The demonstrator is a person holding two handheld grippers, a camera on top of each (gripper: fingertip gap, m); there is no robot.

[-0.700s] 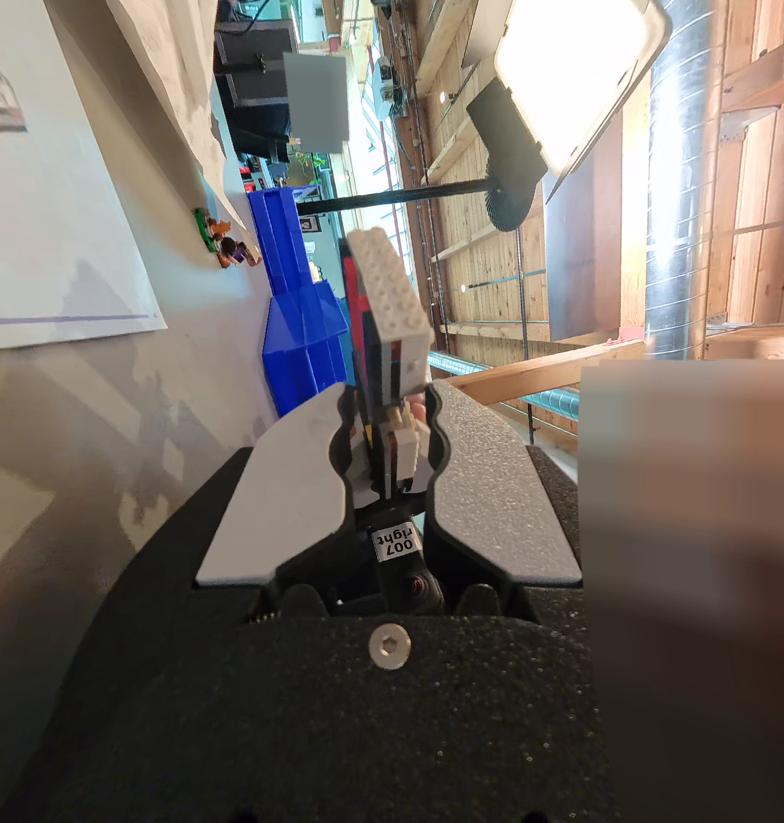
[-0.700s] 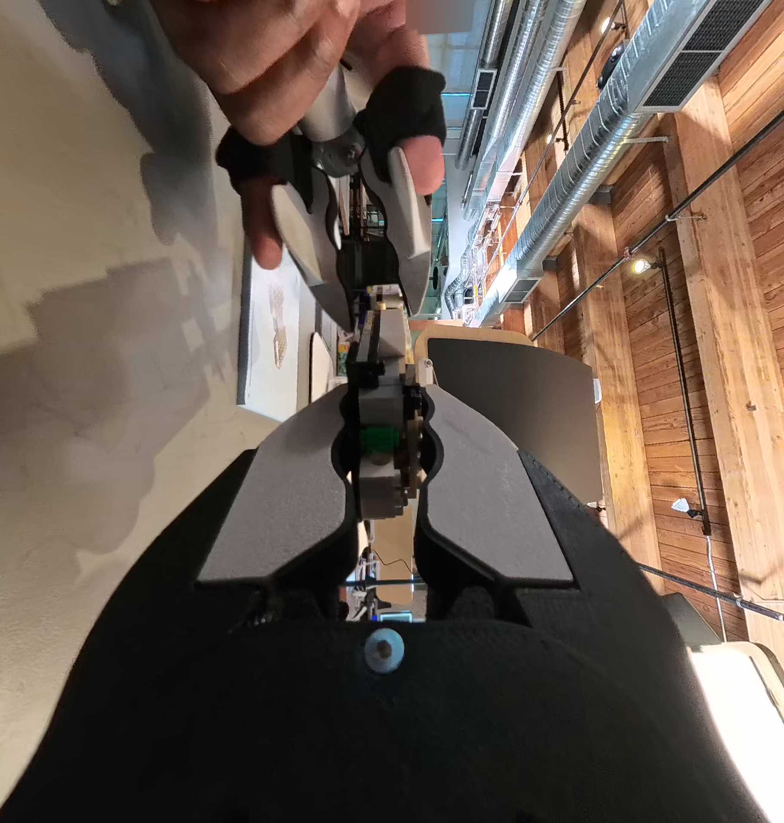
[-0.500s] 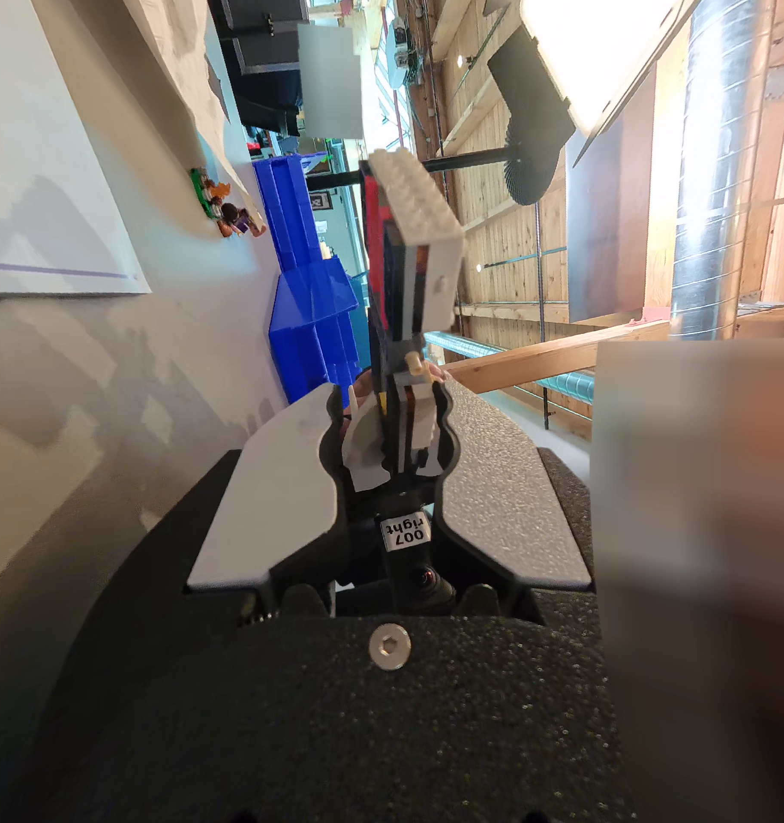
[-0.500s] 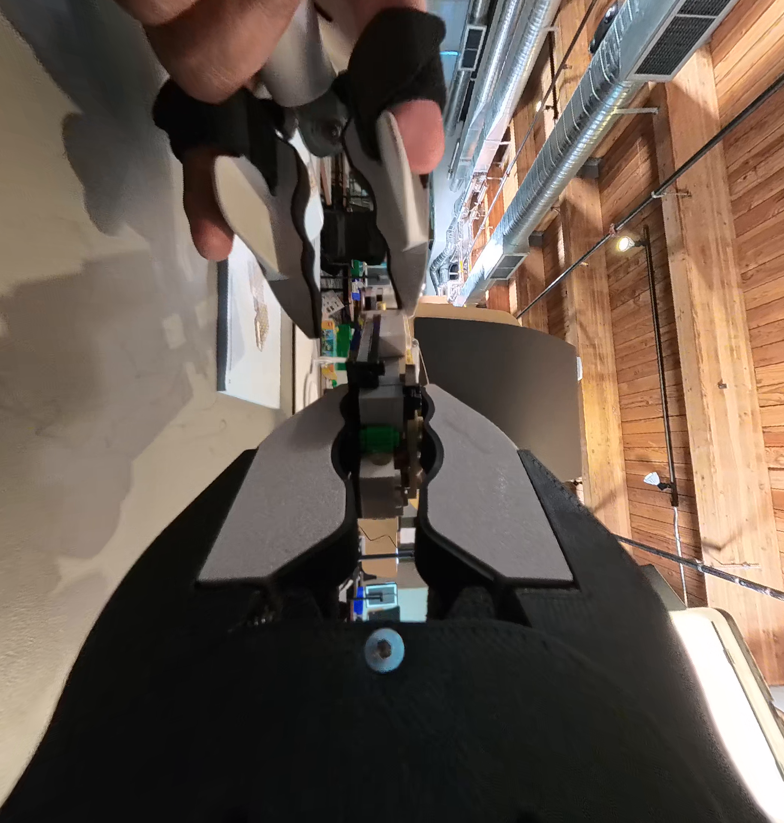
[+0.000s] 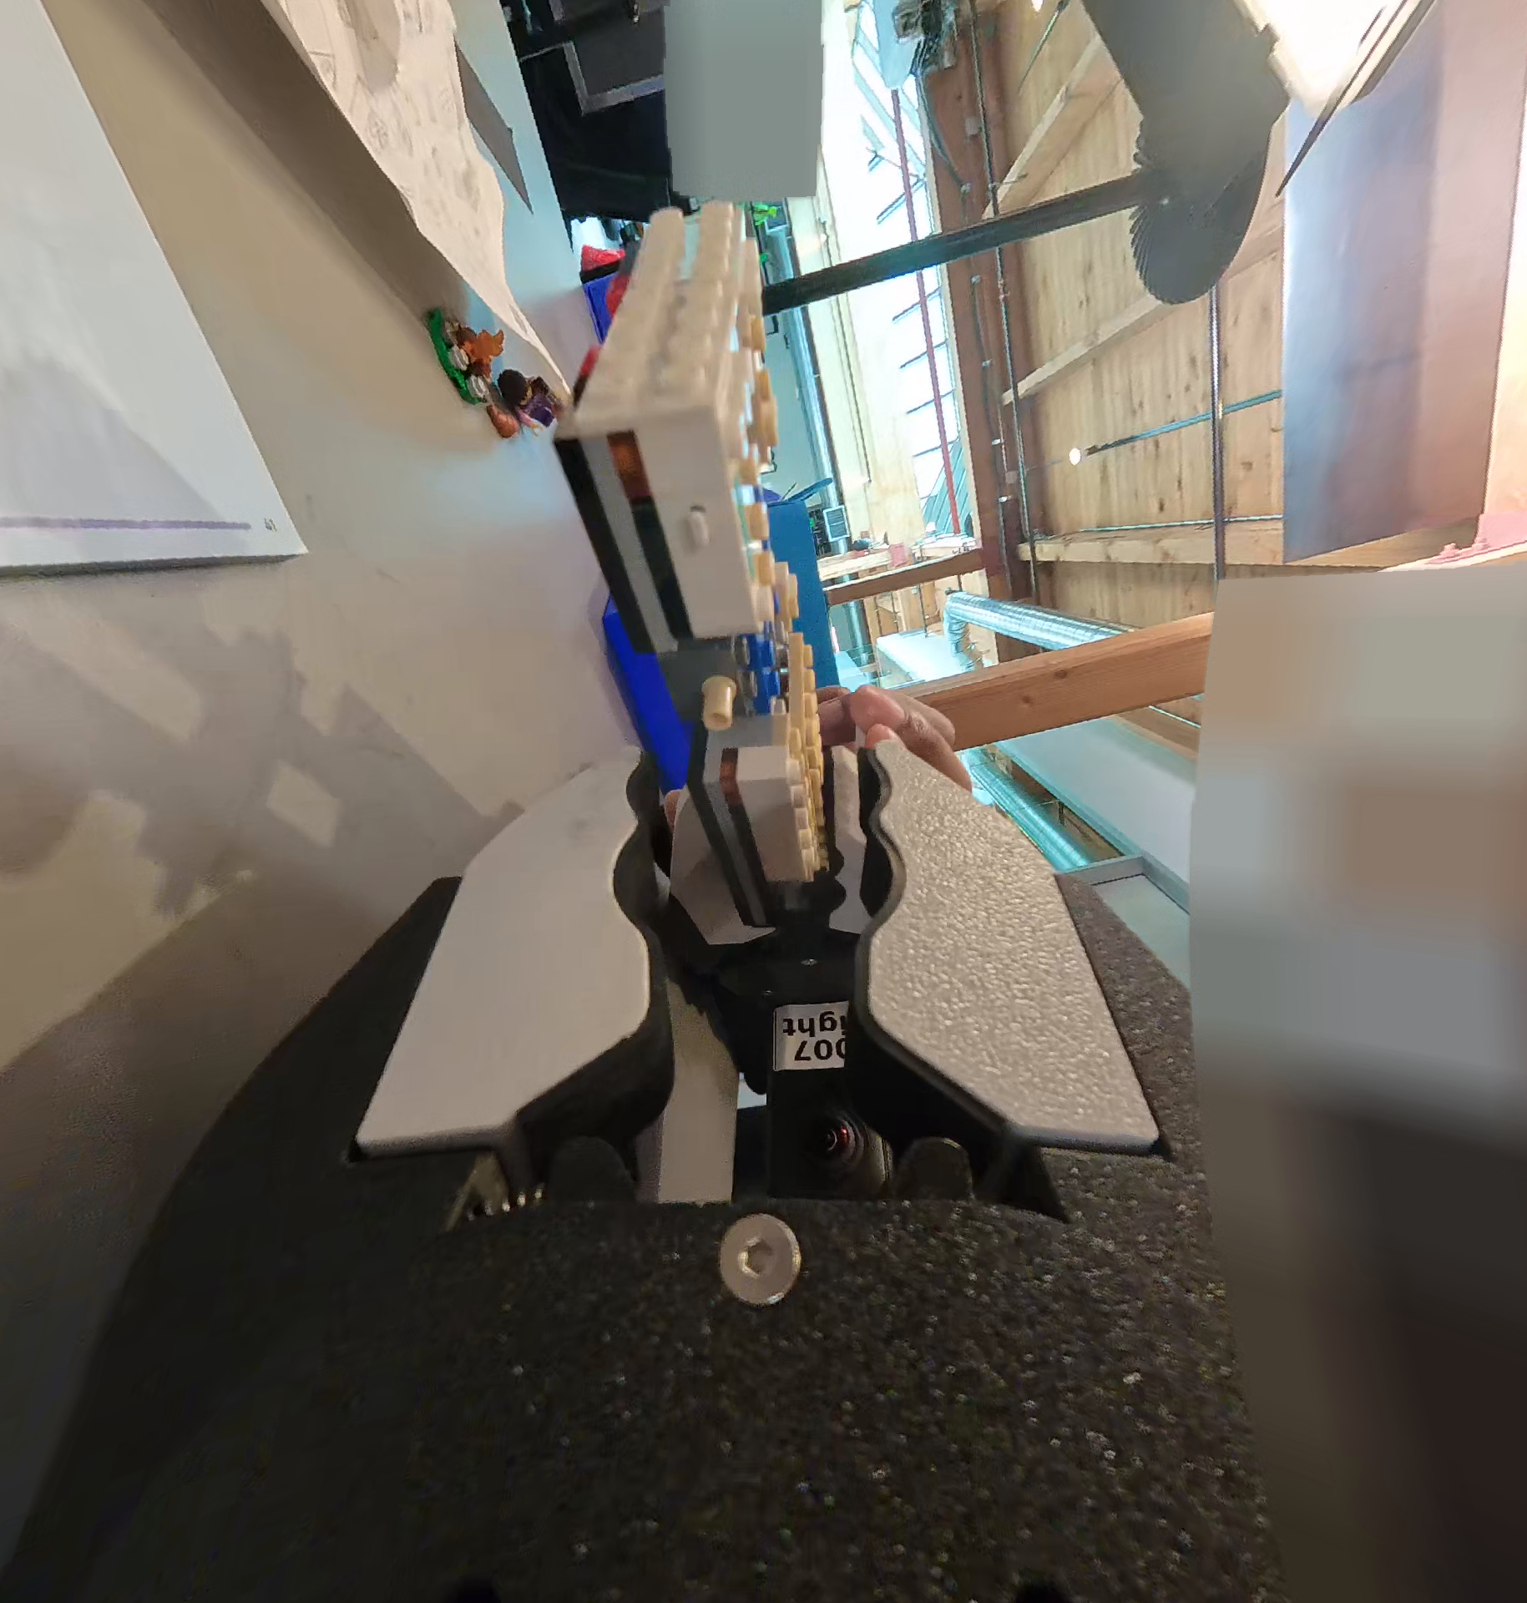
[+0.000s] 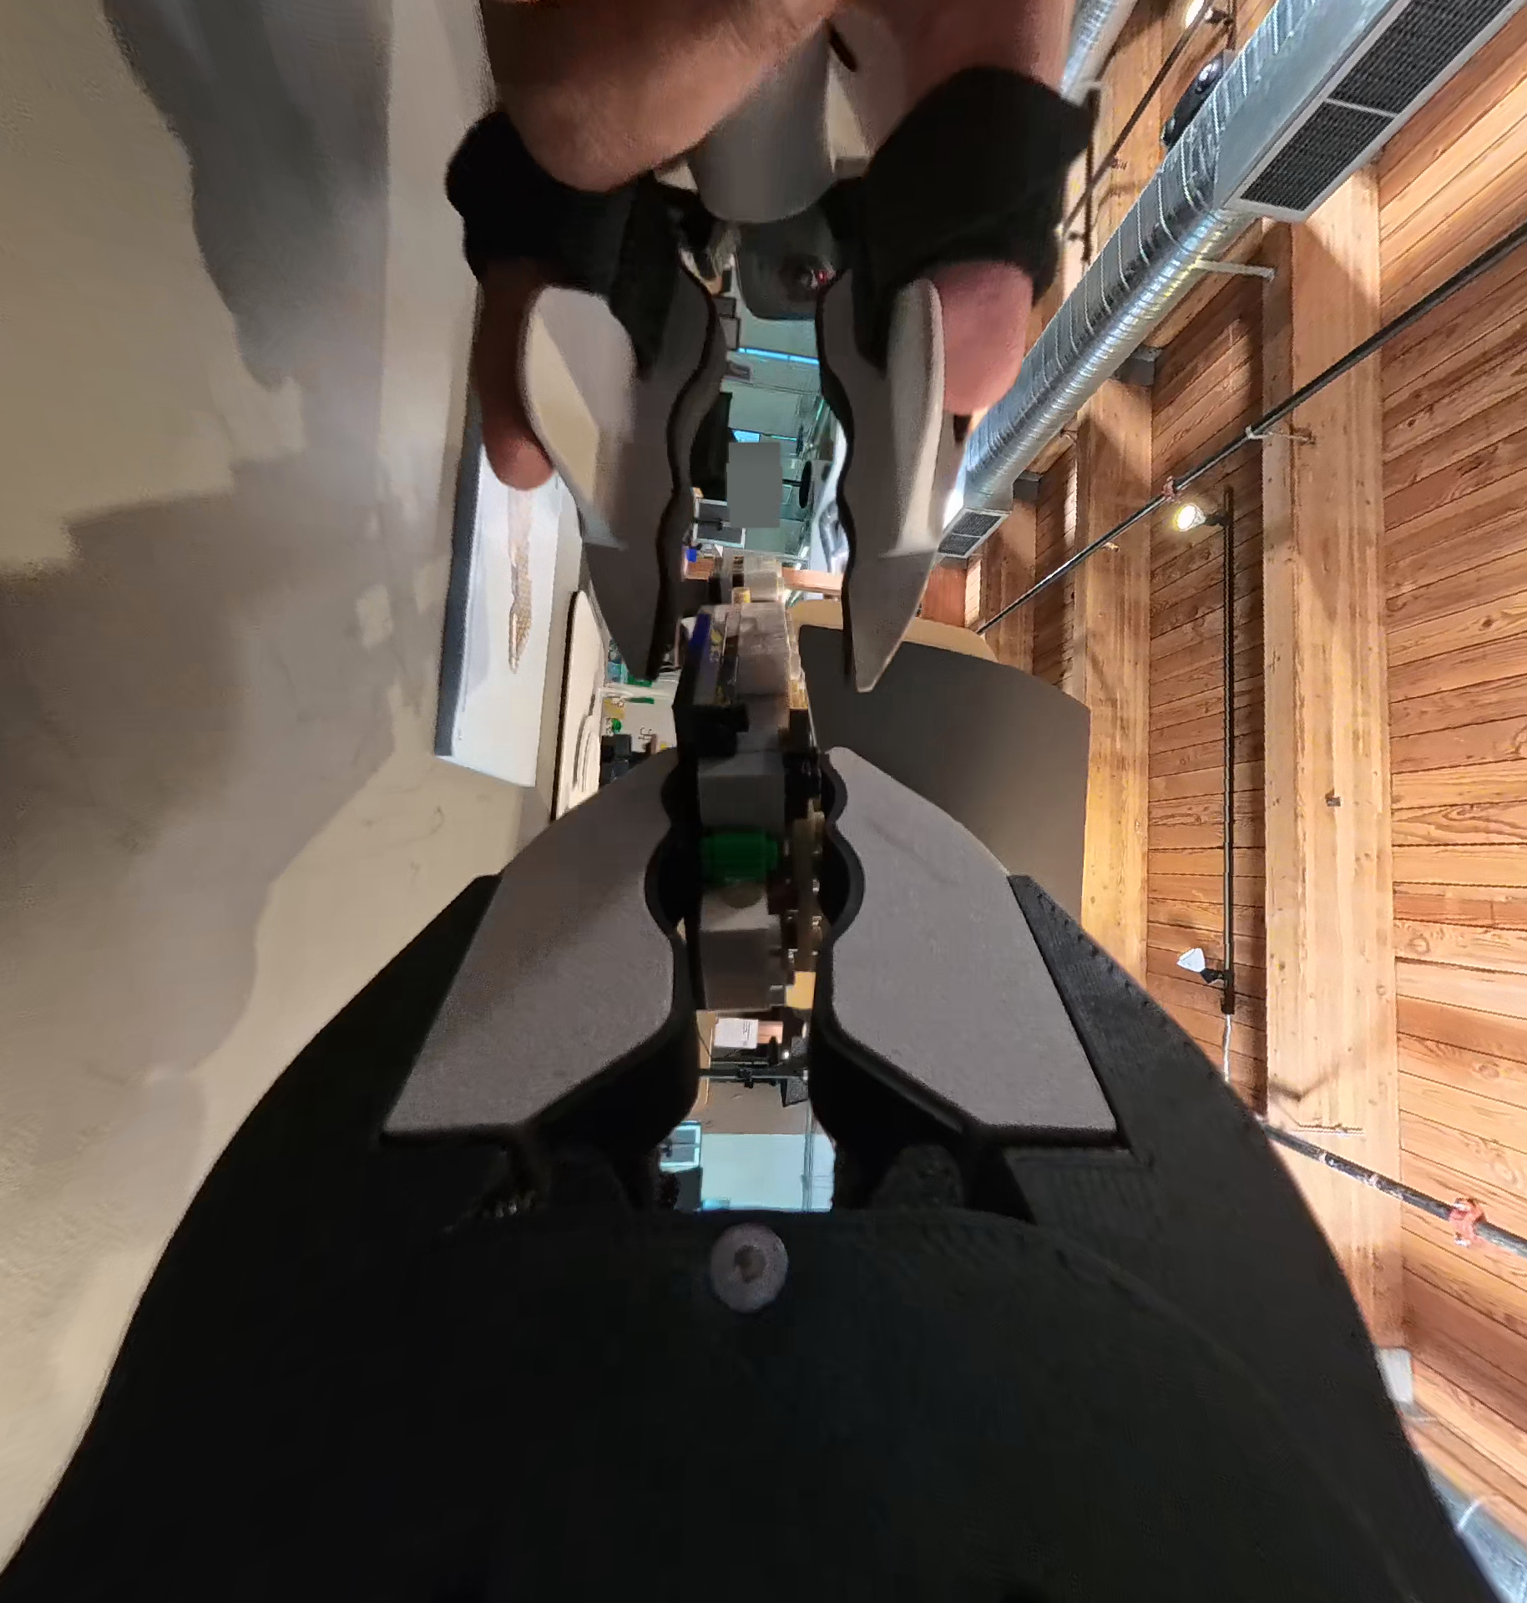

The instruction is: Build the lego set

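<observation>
Clamping a brick model [image 6: 747,867] between its pads, the right gripper [image 6: 751,785] holds it upright above the table [image 6: 178,781]. Facing it, the left gripper [image 6: 751,668] stands with fingers [image 6: 890,520] spread apart around the model's far end, not pressing it. Blue bins [image 5: 647,694] stand behind.

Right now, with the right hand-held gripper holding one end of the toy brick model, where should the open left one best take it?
Probably the free white end of the toy brick model, closing on its two broad flat faces, coming from opposite the right hand-held gripper; the left hand-held gripper already faces it.
</observation>
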